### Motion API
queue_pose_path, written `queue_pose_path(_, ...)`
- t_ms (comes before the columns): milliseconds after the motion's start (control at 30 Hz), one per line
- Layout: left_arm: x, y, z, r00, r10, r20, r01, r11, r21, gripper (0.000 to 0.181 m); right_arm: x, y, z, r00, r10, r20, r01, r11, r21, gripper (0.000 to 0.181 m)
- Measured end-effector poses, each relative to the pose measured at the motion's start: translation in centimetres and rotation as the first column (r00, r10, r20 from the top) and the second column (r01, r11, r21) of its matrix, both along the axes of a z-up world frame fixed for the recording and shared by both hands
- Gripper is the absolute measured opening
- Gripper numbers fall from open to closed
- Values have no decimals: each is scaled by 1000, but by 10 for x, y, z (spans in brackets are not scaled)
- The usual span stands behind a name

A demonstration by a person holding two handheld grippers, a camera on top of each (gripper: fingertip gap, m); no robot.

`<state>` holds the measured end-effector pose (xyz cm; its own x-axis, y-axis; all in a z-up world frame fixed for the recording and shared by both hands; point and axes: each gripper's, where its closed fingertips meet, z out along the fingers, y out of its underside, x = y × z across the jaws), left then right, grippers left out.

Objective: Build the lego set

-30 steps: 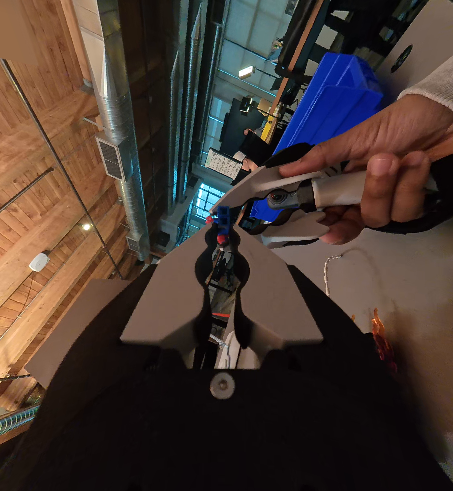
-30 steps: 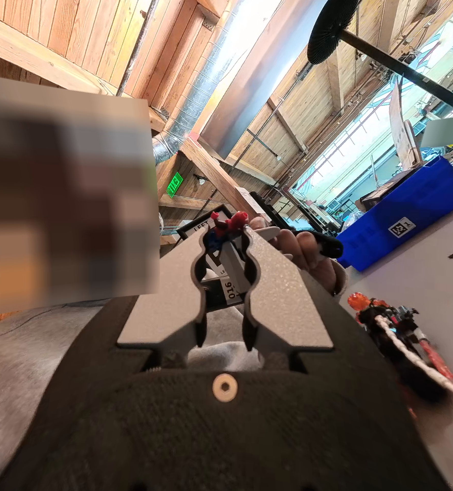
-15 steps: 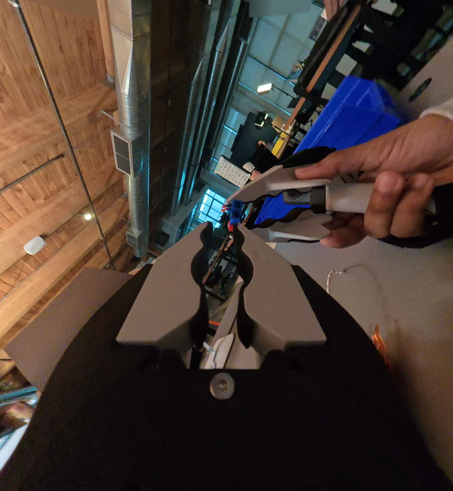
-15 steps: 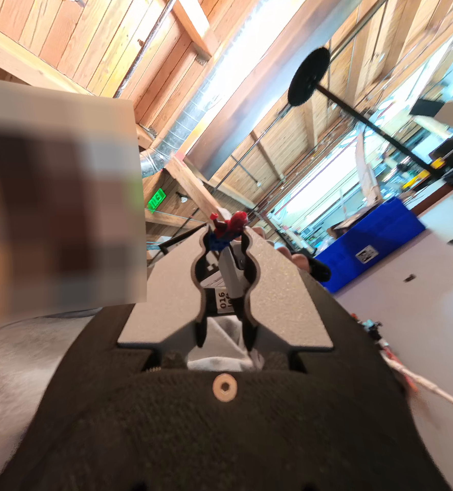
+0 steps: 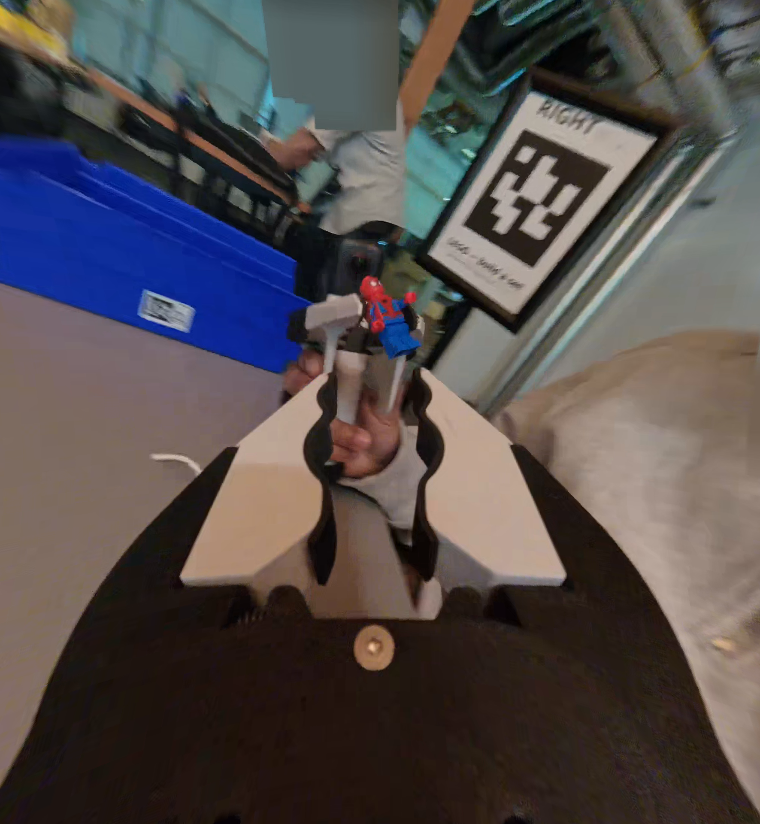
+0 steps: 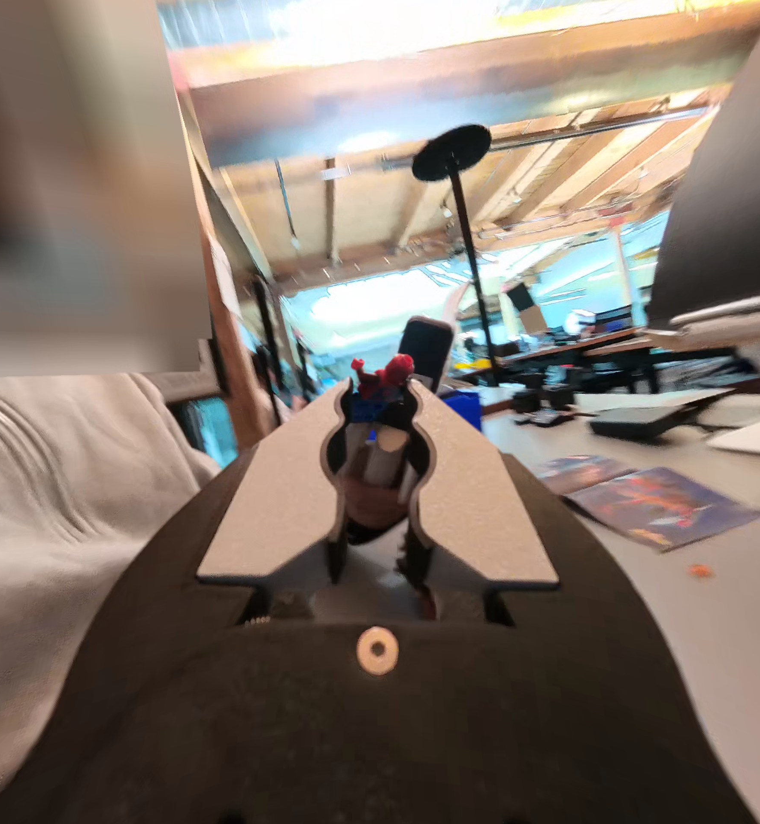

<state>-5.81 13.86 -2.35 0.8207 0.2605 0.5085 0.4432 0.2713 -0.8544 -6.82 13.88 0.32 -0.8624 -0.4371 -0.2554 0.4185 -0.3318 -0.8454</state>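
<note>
Right gripper: closed on the minifigure at its blue legs, red head above the tips.
Left gripper: jaws apart, empty, facing the minifigure.
Bin: blue, on the bench.
Booklet: flat on the bench.

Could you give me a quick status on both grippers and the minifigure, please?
Right gripper shut on the red-and-blue minifigure, gripping its blue legs. Left gripper open, empty, pointing at the figure. Both held in the air; nothing between them.
</note>
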Motion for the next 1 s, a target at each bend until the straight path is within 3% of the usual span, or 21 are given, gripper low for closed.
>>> queue_pose_path(100,11,9,0,986,-141,91,132,987,94,34,11,-5,-5,988,-60,-141,64,998,24,19)
queue_pose_path(200,17,12,6,972,-208,105,189,968,166,29,20,-13,-13,972,-76,-221,92,994,61,20)
queue_pose_path(433,15,5,9,966,-231,115,199,952,233,21,18,-7,-8,974,-87,-207,96,995,32,19)
queue_pose_path(600,7,-17,8,983,-150,108,136,982,128,34,10,0,-2,981,-108,-159,110,994,4,19)
queue_pose_path(667,-13,-48,-6,988,19,153,-12,999,-43,41,8,0,-2,982,-117,-148,119,993,6,19)
queue_pose_path(700,-27,-74,-18,972,164,169,-136,976,-168,51,8,1,-2,983,-115,-142,117,993,7,19)
queue_pose_path(733,-42,-109,-32,924,352,151,-297,907,-298,72,7,0,-2,985,-112,-134,115,993,10,19)
queue_pose_path(767,-54,-149,-42,836,539,102,-458,789,-410,88,6,-1,-3,986,-111,-127,113,993,14,19)
queue_pose_path(833,-58,-220,-60,637,771,10,-623,522,-583,93,3,-2,-3,987,-108,-115,111,994,19,19)
queue_pose_path(933,-46,-278,-99,460,886,-55,-558,241,-794,119,-1,-4,-4,989,-115,-98,117,993,22,19)
queue_pose_path(967,-44,-286,-108,435,898,-69,-536,197,-821,118,-2,-4,-5,989,-117,-93,120,993,22,19)
queue_pose_path(1000,-45,-285,-115,440,896,-54,-520,205,-829,119,-3,-4,-5,989,-118,-89,121,992,23,18)
